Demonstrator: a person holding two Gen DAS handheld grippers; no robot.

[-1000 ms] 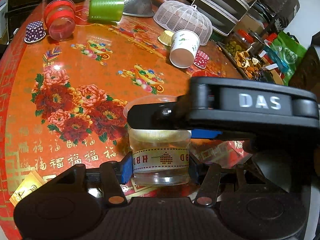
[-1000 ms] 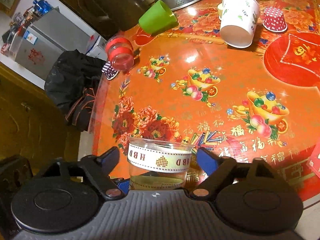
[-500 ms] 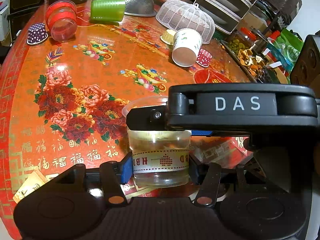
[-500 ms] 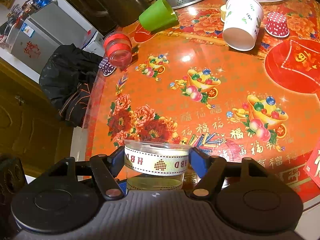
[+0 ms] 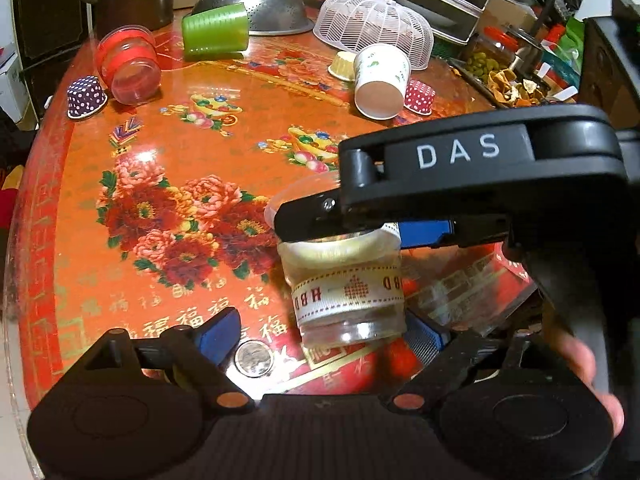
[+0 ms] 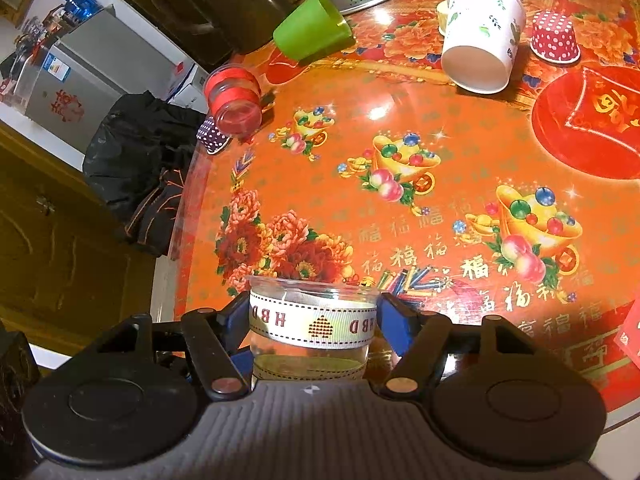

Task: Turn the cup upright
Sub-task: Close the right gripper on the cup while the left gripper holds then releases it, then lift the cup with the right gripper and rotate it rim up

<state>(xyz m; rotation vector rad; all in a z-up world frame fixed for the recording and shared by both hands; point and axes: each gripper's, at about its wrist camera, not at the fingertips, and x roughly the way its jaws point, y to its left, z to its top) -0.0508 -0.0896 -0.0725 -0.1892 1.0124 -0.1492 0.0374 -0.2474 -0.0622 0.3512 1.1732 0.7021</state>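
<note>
Right wrist view first: the right gripper point(image 6: 314, 322) has its blue jaws pressed against both sides of the clear cup point(image 6: 312, 326), which stands mouth-up between them, its "HBD" ribbon band facing the camera. From the left wrist view, the left gripper point(image 5: 320, 332) stands with its jaws spread wide, the left blue pad well clear of the cup point(image 5: 346, 286) and the right one just beside its base; the cup tilts slightly and hangs above the worktop point(image 5: 168, 148). A coin point(image 5: 254, 358) lies on the worktop near the left pad. Farther out lie a white paper cup point(image 5: 380, 80) on its side, a green cup point(image 5: 214, 32) on its side, a red-banded jar point(image 5: 130, 66) tipped over, a purple dotted cupcake liner point(image 5: 86, 96) and a white mesh cover point(image 5: 374, 28).
</note>
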